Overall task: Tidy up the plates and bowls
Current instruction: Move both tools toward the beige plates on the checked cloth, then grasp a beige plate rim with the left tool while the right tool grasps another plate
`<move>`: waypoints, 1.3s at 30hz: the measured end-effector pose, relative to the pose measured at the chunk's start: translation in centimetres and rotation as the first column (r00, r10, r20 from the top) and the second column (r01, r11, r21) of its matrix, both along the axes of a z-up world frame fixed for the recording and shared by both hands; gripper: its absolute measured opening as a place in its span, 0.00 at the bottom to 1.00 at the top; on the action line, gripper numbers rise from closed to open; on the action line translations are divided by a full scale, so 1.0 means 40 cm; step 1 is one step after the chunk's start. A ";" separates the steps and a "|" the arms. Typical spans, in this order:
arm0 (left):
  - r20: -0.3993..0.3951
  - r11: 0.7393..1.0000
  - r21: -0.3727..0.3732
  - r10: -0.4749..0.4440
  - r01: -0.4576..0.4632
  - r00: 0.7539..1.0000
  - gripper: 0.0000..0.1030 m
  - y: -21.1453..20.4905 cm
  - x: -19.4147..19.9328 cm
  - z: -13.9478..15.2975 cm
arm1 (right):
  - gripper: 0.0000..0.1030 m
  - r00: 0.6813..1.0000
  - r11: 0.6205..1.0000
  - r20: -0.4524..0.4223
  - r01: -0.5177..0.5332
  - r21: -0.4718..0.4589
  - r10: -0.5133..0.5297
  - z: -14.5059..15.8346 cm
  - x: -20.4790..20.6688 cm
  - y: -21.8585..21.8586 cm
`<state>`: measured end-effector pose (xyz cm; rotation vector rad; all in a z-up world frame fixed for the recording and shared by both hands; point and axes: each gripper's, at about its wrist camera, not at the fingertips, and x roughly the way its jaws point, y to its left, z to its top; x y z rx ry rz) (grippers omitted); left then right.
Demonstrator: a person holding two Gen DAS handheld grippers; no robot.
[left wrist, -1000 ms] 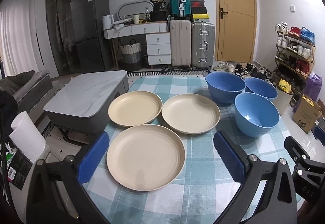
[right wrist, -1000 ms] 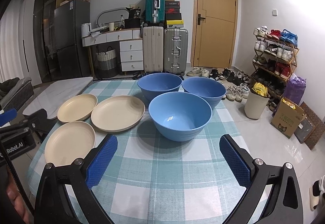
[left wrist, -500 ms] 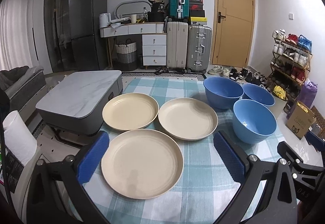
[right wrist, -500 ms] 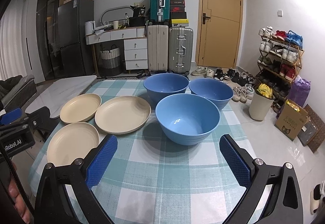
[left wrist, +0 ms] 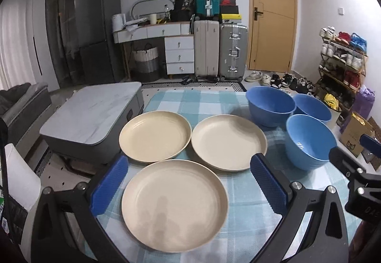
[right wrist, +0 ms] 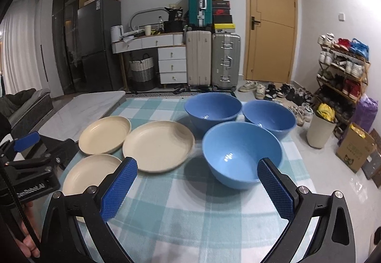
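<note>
Three cream plates lie on the checked tablecloth [left wrist: 243,210]: a near plate [left wrist: 175,204], a far-left plate [left wrist: 154,135] and a far-right plate [left wrist: 228,141]. Three blue bowls stand to their right: the near bowl [right wrist: 241,155], a back-left bowl [right wrist: 213,108] and a back-right bowl [right wrist: 269,116]. My left gripper [left wrist: 190,185] is open, its fingers on either side of the near plate, just above it. My right gripper [right wrist: 196,188] is open in front of the near bowl, with nothing between its fingers.
A grey marble-topped low table [left wrist: 92,110] stands left of the table. Suitcases [left wrist: 220,51], a drawer unit and a fridge line the back wall. A shoe rack [left wrist: 343,60], a bin [right wrist: 320,130] and a cardboard box [right wrist: 354,148] are on the floor at right.
Both grippers have edged forward and lower toward the table, so the near plate and the near bowl look larger. Both stay open. Plates and bowls have not moved.
</note>
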<state>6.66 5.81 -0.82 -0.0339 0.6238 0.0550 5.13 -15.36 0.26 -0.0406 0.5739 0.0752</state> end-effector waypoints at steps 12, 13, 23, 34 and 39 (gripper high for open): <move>-0.072 0.995 -0.015 0.099 -0.100 0.993 1.00 0.146 0.148 -0.025 | 1.00 0.983 0.979 -0.021 -0.183 -0.085 0.182 0.019 0.209 0.205; -0.077 0.994 -0.021 0.107 -0.109 0.991 1.00 0.169 0.166 -0.027 | 1.00 0.979 0.976 -0.025 -0.202 -0.076 0.200 0.023 0.231 0.218; -0.177 0.982 -0.041 0.173 -0.183 0.969 1.00 0.344 0.329 -0.094 | 1.00 0.939 0.947 -0.141 -0.320 -0.021 0.314 0.037 0.506 0.386; -0.343 0.975 -0.114 0.141 -0.190 0.929 0.99 0.451 0.485 -0.246 | 0.72 0.830 0.872 -0.388 -0.475 -0.116 0.400 -0.156 0.764 0.598; -0.362 0.970 -0.121 0.153 -0.209 0.919 0.98 0.481 0.511 -0.288 | 0.63 0.791 0.868 -0.470 -0.487 -0.095 0.392 -0.246 0.846 0.623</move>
